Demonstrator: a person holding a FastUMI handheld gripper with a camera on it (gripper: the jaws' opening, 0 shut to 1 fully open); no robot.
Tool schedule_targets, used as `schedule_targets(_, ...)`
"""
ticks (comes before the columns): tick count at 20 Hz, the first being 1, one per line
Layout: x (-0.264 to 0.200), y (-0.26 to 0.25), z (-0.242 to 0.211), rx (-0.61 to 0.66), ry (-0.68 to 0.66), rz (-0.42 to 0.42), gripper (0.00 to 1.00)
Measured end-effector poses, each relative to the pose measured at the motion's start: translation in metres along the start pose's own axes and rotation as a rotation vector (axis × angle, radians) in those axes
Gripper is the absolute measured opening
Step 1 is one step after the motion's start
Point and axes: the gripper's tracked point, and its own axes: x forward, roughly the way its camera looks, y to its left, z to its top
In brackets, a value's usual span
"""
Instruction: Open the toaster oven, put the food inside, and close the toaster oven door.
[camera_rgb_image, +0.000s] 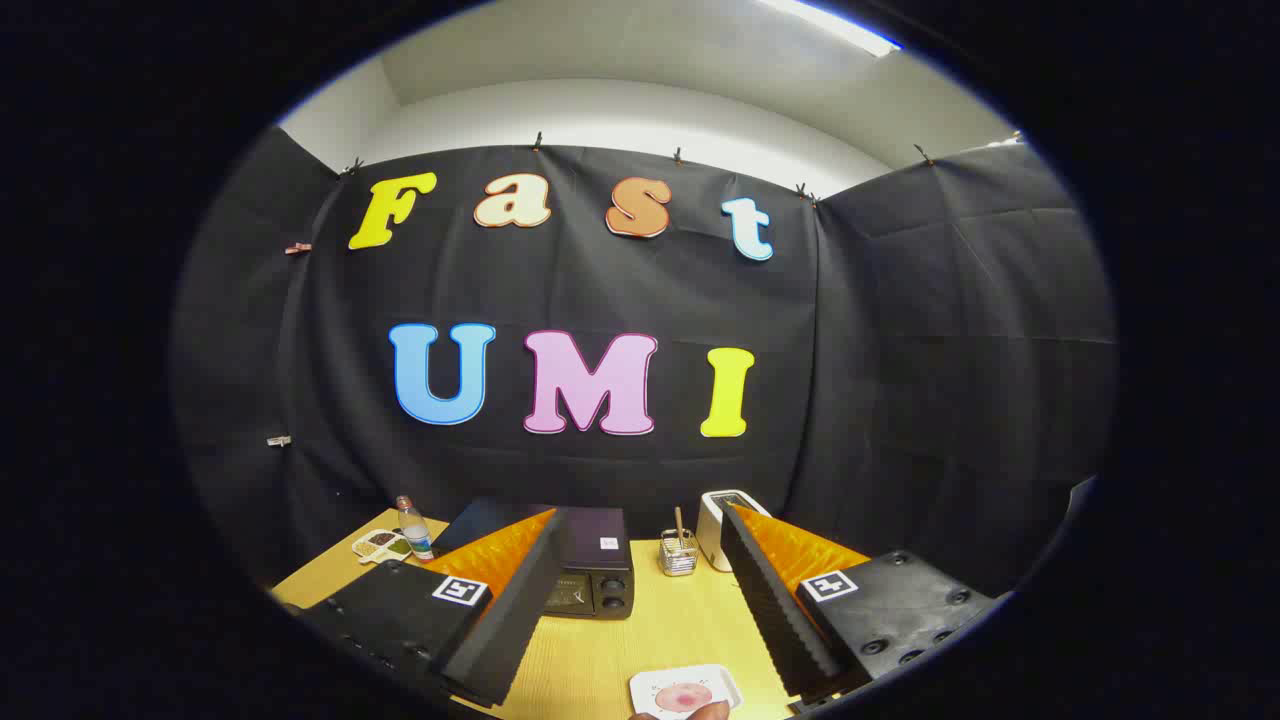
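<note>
My fingers (640, 640) stand wide apart, holding nothing. Black boxy toaster oven (592, 565) sits beyond them on the yellow wooden worktop (660, 620), door closed. Pink food on white plate (685, 692) lies between them; wire holder (679, 555), white appliance (722, 528), and plastic bottle (413, 528) stand nearby.

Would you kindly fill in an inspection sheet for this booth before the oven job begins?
Surface: light wooden tabletop.
Job's things: black toaster oven beyond the claw, door apparently closed; pinkish round food on a white square plate low between the fingers.
Clutter: clear plastic bottle, white divided snack dish, small wire holder with a stick, white boxy appliance.
Grippers: claw open, fingers spread, holding nothing.
Cables: nothing seen.
Surroundings: black cloth wall, white ceiling light.
</note>
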Motion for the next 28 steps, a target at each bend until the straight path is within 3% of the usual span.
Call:
schedule_targets(14, 0.008, -0.016, 0.001, 0.018, -0.01, -0.025, 0.97)
schedule_targets(28, 0.023, 0.015, -0.006, 0.013, -0.02, -0.001, 0.97)
